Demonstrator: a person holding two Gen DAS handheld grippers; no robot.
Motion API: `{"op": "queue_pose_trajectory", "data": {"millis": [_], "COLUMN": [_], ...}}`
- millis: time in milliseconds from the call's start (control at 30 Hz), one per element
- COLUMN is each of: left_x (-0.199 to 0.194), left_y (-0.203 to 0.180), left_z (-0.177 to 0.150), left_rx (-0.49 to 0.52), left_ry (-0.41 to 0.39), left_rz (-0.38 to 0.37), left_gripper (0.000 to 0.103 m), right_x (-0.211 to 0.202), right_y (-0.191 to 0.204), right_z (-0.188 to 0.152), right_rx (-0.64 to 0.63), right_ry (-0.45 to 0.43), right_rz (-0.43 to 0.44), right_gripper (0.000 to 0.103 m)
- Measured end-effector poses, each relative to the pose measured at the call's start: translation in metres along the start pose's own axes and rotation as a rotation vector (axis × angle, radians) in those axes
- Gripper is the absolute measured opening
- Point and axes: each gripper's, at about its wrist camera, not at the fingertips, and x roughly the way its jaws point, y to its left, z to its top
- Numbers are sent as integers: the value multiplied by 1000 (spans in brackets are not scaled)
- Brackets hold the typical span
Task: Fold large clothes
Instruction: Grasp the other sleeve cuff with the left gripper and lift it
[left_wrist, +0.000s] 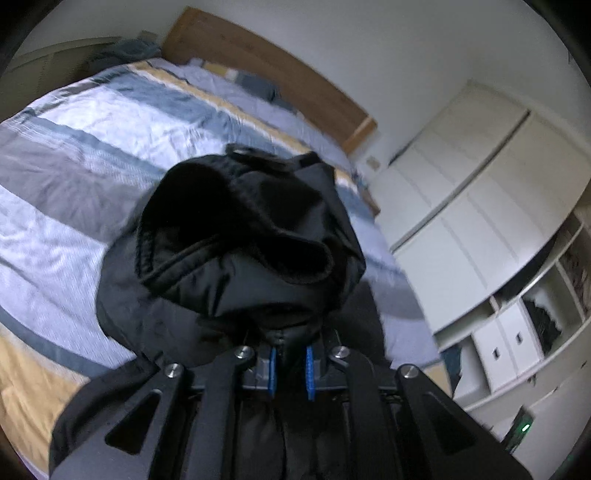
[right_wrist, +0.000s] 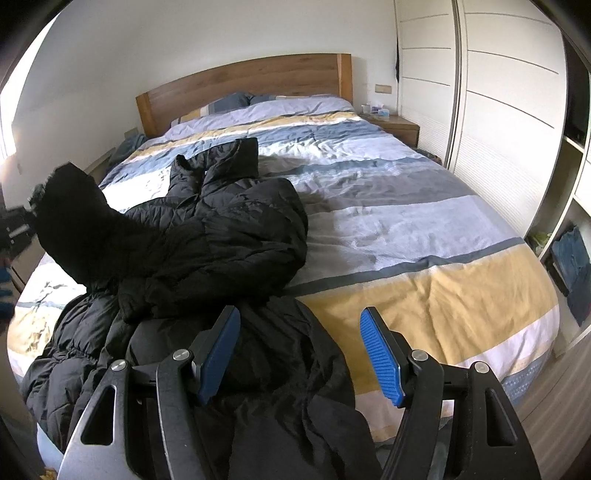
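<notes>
While the left gripper (left_wrist: 290, 363) pinches a sleeve of the black quilted puffer jacket (right_wrist: 207, 236) heaped on the striped duvet (right_wrist: 406, 221), the spread, empty right gripper (right_wrist: 299, 354) should pin its hem.

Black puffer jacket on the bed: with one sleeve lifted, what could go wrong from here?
1. The left gripper pinches only a thin bit of the jacket; the slick fabric could slip free.
2. The jacket's bulk lies bunched at the edge of the bed, so a pull might drag it off.
3. The right gripper hangs open above the heap, steadying nothing.
</notes>
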Motion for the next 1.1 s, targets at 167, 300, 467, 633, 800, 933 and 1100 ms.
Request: {"op": "queue_pose_trajectory", "data": {"millis": [167, 300, 467, 633, 800, 933, 1100], "left_x": [35, 68, 100, 119, 122, 122, 125], "left_y": [-1, 9, 8, 9, 6, -1, -8], "left_z": [-41, -64, -87, -96, -98, -96, -107], "left_rx": [25, 47, 94, 109, 102, 109, 111], "left_ry": [87, 151, 215, 267, 266, 286, 331], "left_rz": [34, 69, 104, 118, 106, 106, 54], "left_gripper": [10, 10, 10, 10, 11, 16, 32], "right_x": [2, 5, 9, 12, 18, 22, 25], "right_y": [-12, -19, -17, -7, 5, 12, 18], "right_z": [-4, -5, -5, -6, -5, -4, -5], "right_rx": [27, 48, 47, 24, 2, -8, -25], "right_ry": [2, 3, 9, 19, 29, 36, 49], "right_rz": [-7, -10, -2, 11, 24, 30, 40], "right_gripper": [68, 68, 69, 70, 70, 70, 70]}}
